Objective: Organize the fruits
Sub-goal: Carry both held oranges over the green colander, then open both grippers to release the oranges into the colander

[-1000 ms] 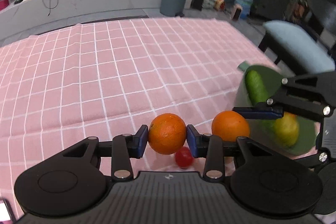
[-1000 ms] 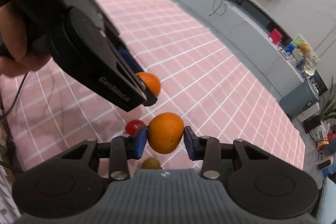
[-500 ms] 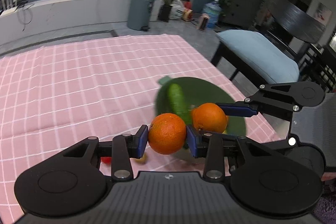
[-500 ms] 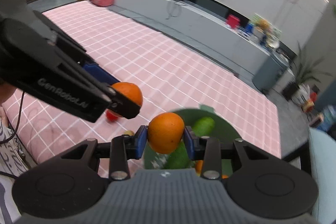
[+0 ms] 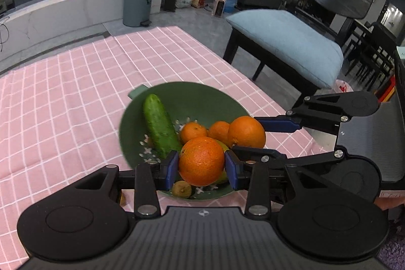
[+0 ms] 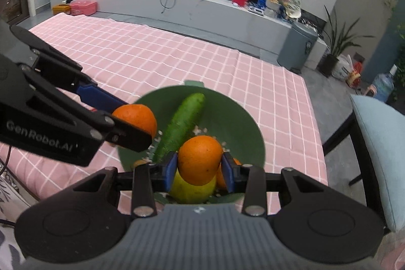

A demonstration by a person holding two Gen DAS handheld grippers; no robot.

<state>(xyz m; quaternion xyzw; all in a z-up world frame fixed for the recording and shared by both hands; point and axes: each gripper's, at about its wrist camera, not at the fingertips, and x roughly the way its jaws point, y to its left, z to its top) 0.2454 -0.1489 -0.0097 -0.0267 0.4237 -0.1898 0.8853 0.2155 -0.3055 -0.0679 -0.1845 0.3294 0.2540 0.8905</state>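
The green bowl [image 5: 192, 95] stands on the pink checked tablecloth [image 5: 76, 92], near the cloth's edge that faces the blue cushioned bench [image 5: 286, 42], and it is the landmark for all the rest. The left gripper [image 5: 201, 166] hangs over the near rim of the bowl, and its two blue pads press on both sides of a large orange [image 5: 201, 160], so the jaws are closed around this fruit. The right gripper [image 6: 198, 167] is also above the bowl, at the side toward the bench, and its jaws hold a second orange [image 6: 199, 160] in the same way; in the left wrist view this second orange [image 5: 246, 132] appears just beside the first one, a little further over the bowl. Inside the bowl a cucumber [image 5: 160, 127] lies along the wall, with one end pointing to the small lip at the far rim. Next to the cucumber, toward the middle of the bowl, two small mandarins [image 5: 193, 130] sit side by side and touch each other. Under the right gripper a yellow-green fruit [image 6: 192, 190] rests on the bottom of the bowl, and I cannot tell if the held orange touches it. A small brownish fruit [image 5: 181, 189] lies at the near rim, below the left gripper. White small pieces are scattered on the bowl's floor, around the cucumber. Beyond the far end of the cloth from the bowl a grey bin [image 5: 138, 3] stands on the floor.
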